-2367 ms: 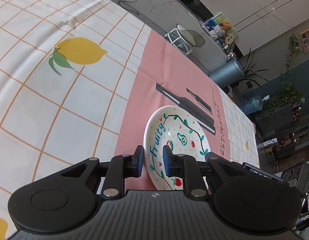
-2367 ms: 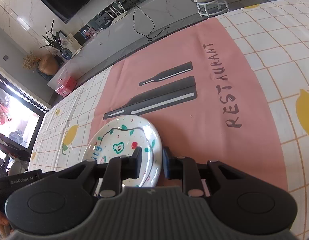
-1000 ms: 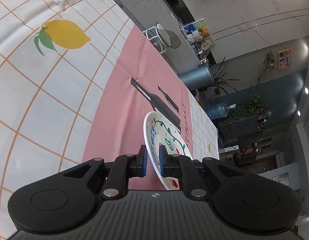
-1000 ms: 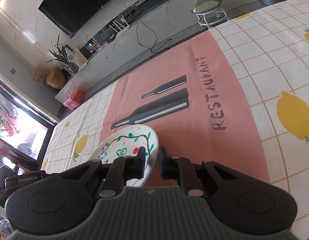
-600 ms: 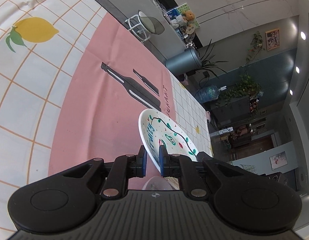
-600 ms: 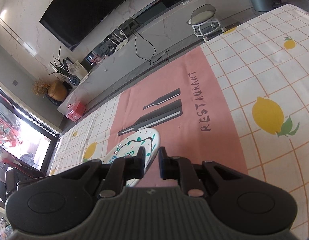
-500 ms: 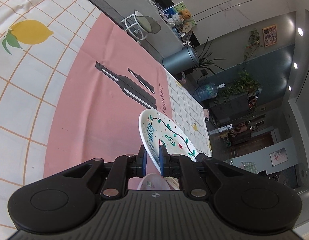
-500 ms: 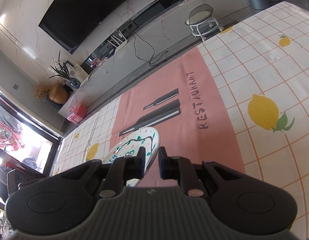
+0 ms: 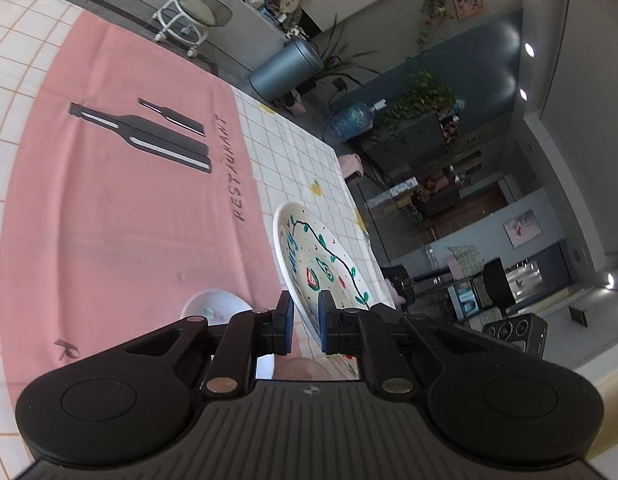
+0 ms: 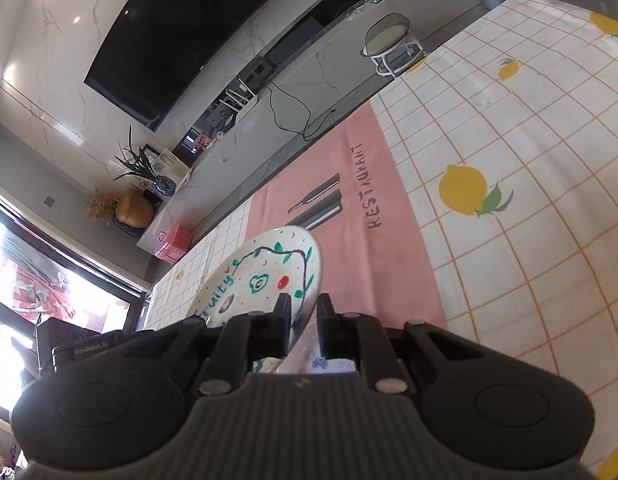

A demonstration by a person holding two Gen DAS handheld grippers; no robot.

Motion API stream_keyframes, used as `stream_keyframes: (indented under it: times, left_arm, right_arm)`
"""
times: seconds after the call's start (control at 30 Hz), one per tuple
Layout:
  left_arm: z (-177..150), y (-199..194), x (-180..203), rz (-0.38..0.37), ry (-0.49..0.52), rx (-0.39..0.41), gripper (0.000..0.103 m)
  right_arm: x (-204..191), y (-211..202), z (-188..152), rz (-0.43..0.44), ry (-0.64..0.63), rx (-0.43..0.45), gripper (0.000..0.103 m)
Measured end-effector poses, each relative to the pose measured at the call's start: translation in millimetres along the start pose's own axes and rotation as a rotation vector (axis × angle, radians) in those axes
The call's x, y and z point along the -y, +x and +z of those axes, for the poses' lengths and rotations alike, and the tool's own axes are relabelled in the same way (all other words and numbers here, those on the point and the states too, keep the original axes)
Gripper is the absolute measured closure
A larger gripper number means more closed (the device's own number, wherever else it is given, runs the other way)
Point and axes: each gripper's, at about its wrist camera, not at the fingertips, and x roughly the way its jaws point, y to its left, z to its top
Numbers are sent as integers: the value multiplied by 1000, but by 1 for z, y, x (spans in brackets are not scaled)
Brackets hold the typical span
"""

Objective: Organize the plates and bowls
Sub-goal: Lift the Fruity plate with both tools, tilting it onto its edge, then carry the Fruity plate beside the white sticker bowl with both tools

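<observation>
Two grippers hold one plate up in the air above the tabletop. The plate is white with painted fruit, green leaves and the blue word "fruity". The left gripper has its fingers pinched narrow on the plate's near rim. The right gripper also has its fingers pinched narrow on the rim, at another spot. The plate is tilted, not flat. Under it, close to the left gripper, a small white bowl sits on the pink cloth. The cloth shows dark bottles and the word "RESTAURANT". Yellow lemons are printed on the white checked cloth at the right.
</observation>
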Motion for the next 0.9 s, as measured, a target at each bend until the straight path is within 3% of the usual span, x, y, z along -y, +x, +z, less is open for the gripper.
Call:
stream_keyframes:
  times: [0.33, 0.47, 0.9]
  left_arm:
    - [-16, 30, 37, -22, 105, -158, 91]
    - [-24, 38, 50, -16, 181, -179, 90]
    - [-34, 59, 59, 47, 231, -277, 88]
  right_arm:
    - [17, -60, -25, -46, 6, 0, 91]
    - [28, -77, -37, -54, 28, -13, 90]
    - [40, -88, -62, -105, 62, -66, 87]
